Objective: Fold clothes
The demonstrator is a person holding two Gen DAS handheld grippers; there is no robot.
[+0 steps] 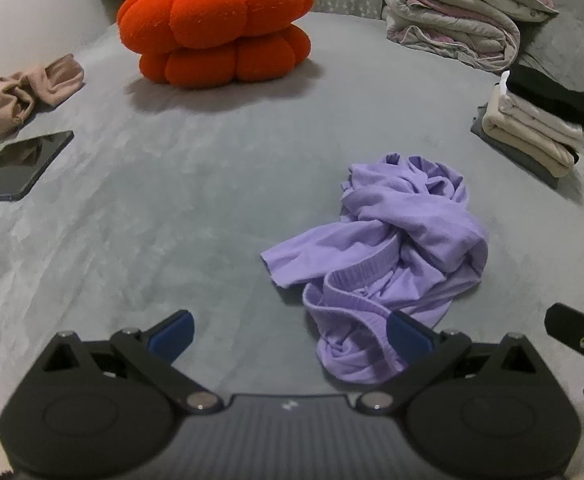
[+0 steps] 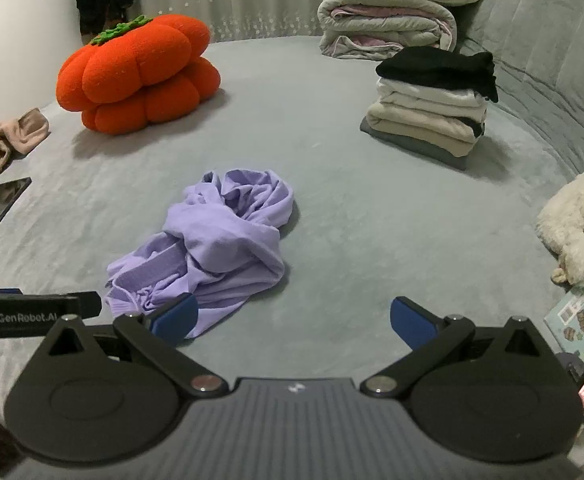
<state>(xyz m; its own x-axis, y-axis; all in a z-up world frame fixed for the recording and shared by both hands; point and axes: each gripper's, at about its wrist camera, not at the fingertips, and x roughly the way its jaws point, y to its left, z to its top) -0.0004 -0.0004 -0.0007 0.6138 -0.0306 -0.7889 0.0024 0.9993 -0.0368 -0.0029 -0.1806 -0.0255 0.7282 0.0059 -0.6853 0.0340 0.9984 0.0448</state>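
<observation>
A crumpled lilac garment (image 1: 383, 256) with a ribbed waistband lies in a heap on the grey bed cover (image 1: 212, 184). My left gripper (image 1: 292, 336) stands open just in front of it, its right blue pad at the heap's near edge, nothing between the pads. In the right wrist view the same lilac garment (image 2: 220, 248) lies ahead and to the left. My right gripper (image 2: 293, 320) is open and empty, its left pad beside the cloth's near corner. Part of the left gripper's black body (image 2: 24, 316) shows at the left edge.
A stack of folded clothes (image 2: 431, 112) topped by a black piece stands at the right, rolled quilts (image 2: 387, 20) behind it. An orange pumpkin cushion (image 1: 216, 28) sits at the back. A beige garment (image 1: 24, 92) and a dark tablet (image 1: 20, 164) lie left. A white plush (image 2: 575, 228) sits right.
</observation>
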